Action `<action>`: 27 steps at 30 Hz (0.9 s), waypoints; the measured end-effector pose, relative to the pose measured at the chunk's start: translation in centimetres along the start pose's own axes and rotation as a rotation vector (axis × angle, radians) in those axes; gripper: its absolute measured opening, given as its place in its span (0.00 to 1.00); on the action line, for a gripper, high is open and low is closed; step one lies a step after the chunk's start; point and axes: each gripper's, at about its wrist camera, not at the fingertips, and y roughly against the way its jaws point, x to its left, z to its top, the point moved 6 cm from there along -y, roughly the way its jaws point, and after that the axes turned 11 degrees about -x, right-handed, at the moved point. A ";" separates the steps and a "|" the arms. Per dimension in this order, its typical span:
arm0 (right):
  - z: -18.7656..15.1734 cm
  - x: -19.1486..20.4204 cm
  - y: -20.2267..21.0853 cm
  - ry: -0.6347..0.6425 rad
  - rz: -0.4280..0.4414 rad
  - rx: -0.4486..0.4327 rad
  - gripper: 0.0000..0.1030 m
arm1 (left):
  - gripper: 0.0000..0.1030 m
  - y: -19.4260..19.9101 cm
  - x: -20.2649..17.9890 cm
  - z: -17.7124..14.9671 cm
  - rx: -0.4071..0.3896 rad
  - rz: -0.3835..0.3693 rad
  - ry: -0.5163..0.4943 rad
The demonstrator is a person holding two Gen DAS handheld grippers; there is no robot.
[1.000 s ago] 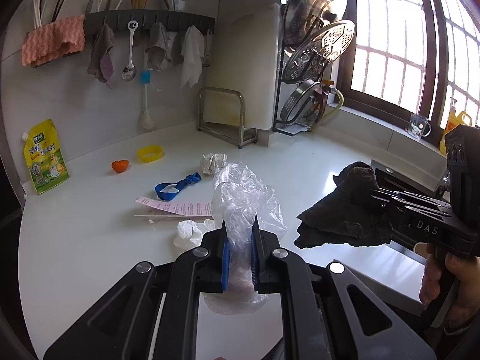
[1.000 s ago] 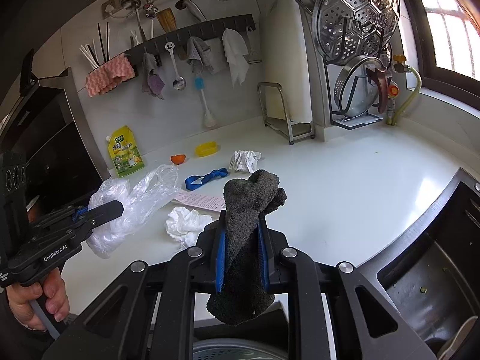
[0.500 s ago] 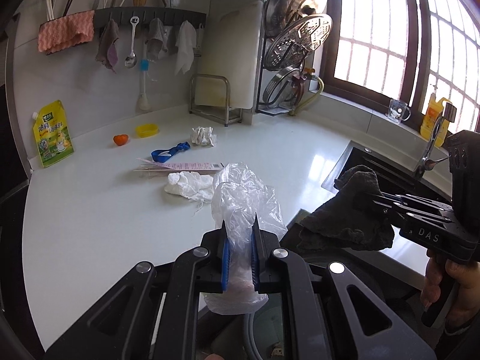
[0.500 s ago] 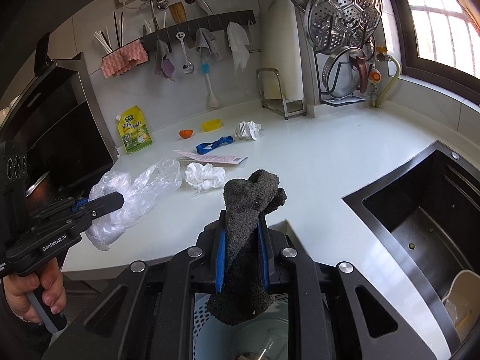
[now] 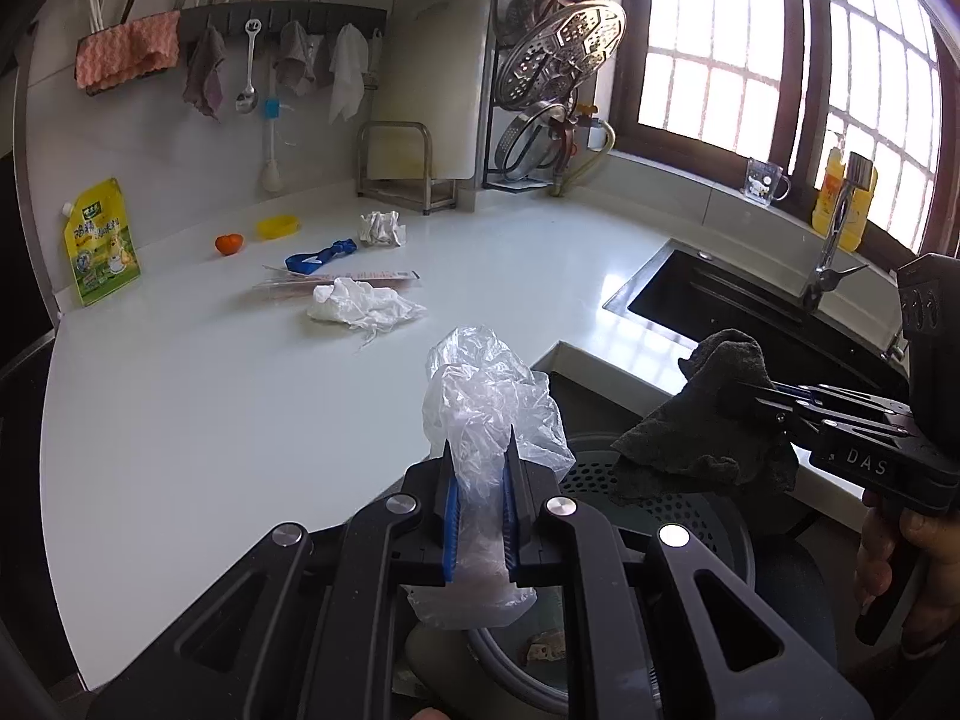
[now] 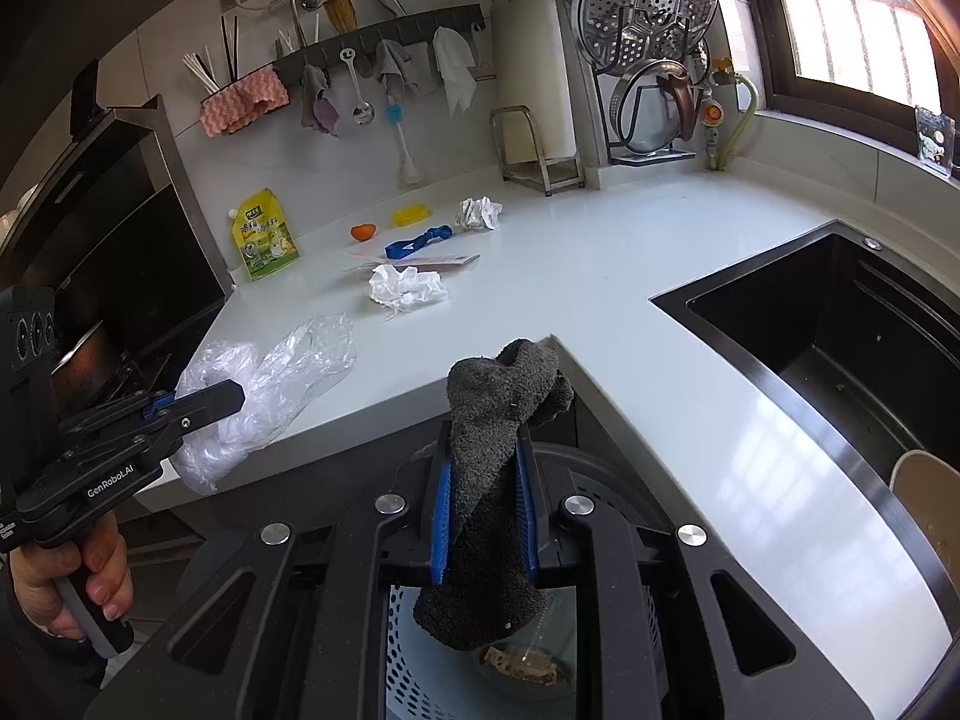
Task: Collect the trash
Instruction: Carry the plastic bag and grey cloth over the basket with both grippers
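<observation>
My left gripper [image 5: 480, 456] is shut on a crumpled clear plastic bag [image 5: 489, 408], held off the counter's front edge over a perforated trash bin [image 5: 666, 504]. It also shows in the right wrist view [image 6: 204, 402]. My right gripper [image 6: 480, 444] is shut on a dark grey cloth [image 6: 498, 396] above the same bin [image 6: 414, 654], which holds some trash. On the white counter [image 5: 180, 396] lie a crumpled white tissue [image 5: 360, 309], a paper ball [image 5: 381, 228], a blue wrapper [image 5: 318, 255], a pink paper strip [image 5: 372, 277] and an orange piece [image 5: 229, 243].
A black sink [image 6: 840, 324] is sunk in the counter to the right, with a tap [image 5: 837, 240]. A yellow pouch [image 5: 99, 240], a yellow dish [image 5: 277, 225], a cutting board rack [image 5: 408, 168] and a lid rack [image 5: 552, 78] line the back wall. A stove [image 6: 108, 276] stands at left.
Both grippers have drawn back from the counter and now hang past its front edge above the bin, still holding the bag and the cloth.
</observation>
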 end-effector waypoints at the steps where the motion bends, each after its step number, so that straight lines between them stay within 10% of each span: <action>1: -0.3 0.0 0.1 0.001 -0.004 0.005 0.17 | 0.11 0.0 -0.2 -0.2 0.003 -0.003 -0.001; 27: -5.5 -1.2 1.6 -0.026 -0.032 0.077 0.17 | 0.11 -1.0 -4.5 -3.6 0.087 -0.087 -0.024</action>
